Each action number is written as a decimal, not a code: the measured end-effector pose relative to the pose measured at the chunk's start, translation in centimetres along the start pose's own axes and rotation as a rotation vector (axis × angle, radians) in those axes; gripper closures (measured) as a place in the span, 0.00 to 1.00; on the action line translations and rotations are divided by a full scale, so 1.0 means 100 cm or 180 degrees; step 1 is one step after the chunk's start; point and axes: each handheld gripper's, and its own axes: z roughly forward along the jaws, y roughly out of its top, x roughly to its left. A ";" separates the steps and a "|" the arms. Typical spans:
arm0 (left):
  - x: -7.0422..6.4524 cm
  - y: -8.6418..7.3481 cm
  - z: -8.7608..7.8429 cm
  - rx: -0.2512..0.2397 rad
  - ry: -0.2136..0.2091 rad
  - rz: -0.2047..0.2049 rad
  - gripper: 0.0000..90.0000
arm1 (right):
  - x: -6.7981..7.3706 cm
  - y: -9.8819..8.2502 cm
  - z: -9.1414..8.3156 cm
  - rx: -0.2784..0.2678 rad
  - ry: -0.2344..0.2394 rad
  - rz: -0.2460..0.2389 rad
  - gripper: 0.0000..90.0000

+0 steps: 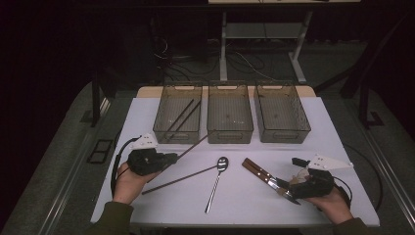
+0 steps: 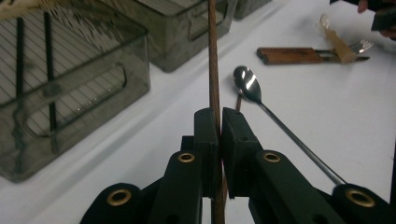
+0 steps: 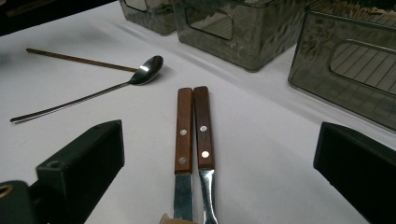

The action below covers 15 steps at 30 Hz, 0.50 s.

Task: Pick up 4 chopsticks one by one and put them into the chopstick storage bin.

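Observation:
My left gripper (image 1: 172, 157) (image 2: 219, 115) is shut on a thin brown chopstick (image 1: 193, 146) (image 2: 214, 65), which slants up toward the left bin (image 1: 178, 113). A second brown chopstick (image 1: 178, 179) (image 3: 79, 58) lies on the white table, its end by the bowl of a steel spoon (image 1: 217, 182) (image 2: 248, 85) (image 3: 145, 70). My right gripper (image 1: 288, 188) (image 3: 219, 130) stands open at the front right. A wooden-handled knife and fork (image 1: 258, 171) (image 3: 194, 128) lie side by side on the table between its jaws, untouched.
Three clear smoky bins stand in a row at the back. The left bin (image 2: 70, 79) holds two dark chopsticks (image 1: 182, 116). The middle bin (image 1: 230, 113) and right bin (image 1: 281, 113) look empty. The table's front edge (image 1: 235, 224) runs just beyond my hands.

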 end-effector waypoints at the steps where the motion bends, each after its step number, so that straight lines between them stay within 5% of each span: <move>1: 0.001 0.002 0.000 -0.0017 0.0023 -0.0003 0.94 | 0.000 0.000 0.000 0.0002 0.0000 -0.0001 0.02; 15: 0.027 0.030 0.011 -0.0287 0.0374 -0.0210 0.94 | 0.000 0.000 0.001 0.0016 -0.0001 0.0010 0.02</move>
